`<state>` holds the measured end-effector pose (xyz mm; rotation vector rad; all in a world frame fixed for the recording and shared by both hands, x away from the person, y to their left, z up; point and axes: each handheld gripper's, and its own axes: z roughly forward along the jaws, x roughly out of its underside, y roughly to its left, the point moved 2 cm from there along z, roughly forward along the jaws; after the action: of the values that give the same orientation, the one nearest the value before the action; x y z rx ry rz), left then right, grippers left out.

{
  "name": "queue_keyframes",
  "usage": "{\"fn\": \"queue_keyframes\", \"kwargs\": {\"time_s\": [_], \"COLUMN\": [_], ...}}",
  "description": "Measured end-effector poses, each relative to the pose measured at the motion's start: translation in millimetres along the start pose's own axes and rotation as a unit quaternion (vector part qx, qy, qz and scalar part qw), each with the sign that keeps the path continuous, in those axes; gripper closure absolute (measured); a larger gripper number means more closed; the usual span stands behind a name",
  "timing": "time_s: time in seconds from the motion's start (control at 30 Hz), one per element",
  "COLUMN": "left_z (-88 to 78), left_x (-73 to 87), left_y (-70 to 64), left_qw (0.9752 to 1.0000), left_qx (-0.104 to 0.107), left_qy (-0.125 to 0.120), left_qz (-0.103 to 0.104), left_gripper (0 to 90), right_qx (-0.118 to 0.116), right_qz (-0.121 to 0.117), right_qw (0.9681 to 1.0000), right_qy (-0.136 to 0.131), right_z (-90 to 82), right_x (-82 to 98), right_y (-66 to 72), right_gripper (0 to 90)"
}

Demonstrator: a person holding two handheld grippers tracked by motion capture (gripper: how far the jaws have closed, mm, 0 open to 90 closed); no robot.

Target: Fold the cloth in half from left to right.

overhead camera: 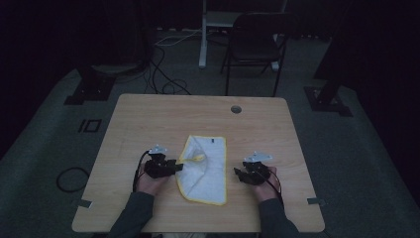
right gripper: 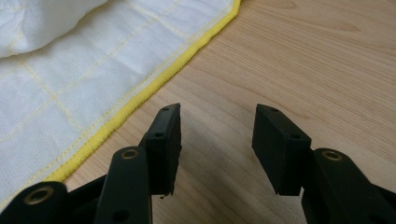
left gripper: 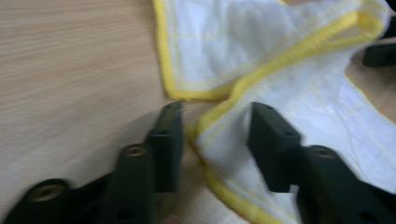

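Left gripper view puts the left tool, jaws apart, astride the white yellow-hemmed cloth's six-o'clock hem, which could slip free; right tool gapes empty.

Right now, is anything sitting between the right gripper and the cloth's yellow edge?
Nothing visible. The right gripper stands open over bare table, and the cloth lies just beside its jaws with only wood between them.

White cloth, yellow hem, lying flat mid-table, left edge folded over.
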<state>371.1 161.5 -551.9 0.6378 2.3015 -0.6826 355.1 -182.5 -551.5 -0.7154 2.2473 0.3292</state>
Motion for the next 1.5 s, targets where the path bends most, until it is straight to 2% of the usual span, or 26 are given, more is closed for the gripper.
{"fn": "queue_keyframes", "kwargs": {"time_s": [0.1, 0.23, 0.43, 0.7, 0.83, 0.97, 1.07, 1.13, 1.23, 1.4, 1.5], "left_z": [-1.4, -5.5, -10.8, -13.3, -13.9, -13.9, -16.4, -20.2, -25.6, -29.3, -27.9], "left_x": [-1.0, -6.1, -15.6, -20.5, -19.8, -20.4, -22.9, -25.5, -29.7, -32.5, -32.1], "left_y": [-9.3, -23.3, -43.7, -65.5, -81.5, -99.3, -108.2, -113.6, -116.3, -110.4, -98.4], "left_qw": [0.9998, 0.9991, 0.9973, 0.9954, 0.9936, 0.9906, 0.9878, 0.9859, 0.9855, 0.9873, 0.9906], "left_qx": [0.001, 0.015, 0.031, 0.045, 0.065, 0.087, 0.11, 0.117, 0.113, 0.094, 0.065], "left_qy": [-0.001, -0.011, -0.022, -0.025, -0.024, -0.027, -0.033, -0.039, -0.048, -0.056, -0.056], "left_qz": [0.022, 0.039, 0.064, 0.081, 0.089, 0.102, 0.105, 0.113, 0.118, 0.115, 0.107], "left_gripper": [79.8, 85.0, 85.1, 83.3, 82.1, 80.5, 74.2, 71.1, 67.8, 66.2, 65.7], "right_qx": [0.0, 0.0, 0.001, 0.001, 0.001, 0.001, 0.001, 0.001, 0.001, 0.001, 0.001], "right_qz": [0.0, 0.0, -0.001, -0.001, -0.001, -0.001, -0.001, -0.001, -0.001, -0.001, 0.0], "right_qw": [1.0, 1.0, 1.0, 1.0, 1.0, 1.0, 1.0, 1.0, 1.0, 1.0, 1.0], "right_qy": [0.001, -0.001, -0.001, -0.002, -0.002, -0.002, -0.002, -0.003, -0.003, -0.003, -0.003], "right_z": [0.3, 0.0, -0.1, -0.4, -0.3, -0.4, -0.5, -0.6, -0.6, -0.6, -0.6], "right_x": [0.0, -0.1, -0.2, -0.3, -0.3, -0.4, -0.5, -0.5, -0.5, -0.7, -0.7], "right_y": [0.1, -0.2, -0.1, -0.6, -0.6, -0.3, -0.5, -0.6, -0.7, -0.3, -0.1], "right_gripper": [51.8, 51.8, 51.8, 51.8, 51.8, 51.8, 51.8, 51.7, 51.8, 51.8, 51.7]}}
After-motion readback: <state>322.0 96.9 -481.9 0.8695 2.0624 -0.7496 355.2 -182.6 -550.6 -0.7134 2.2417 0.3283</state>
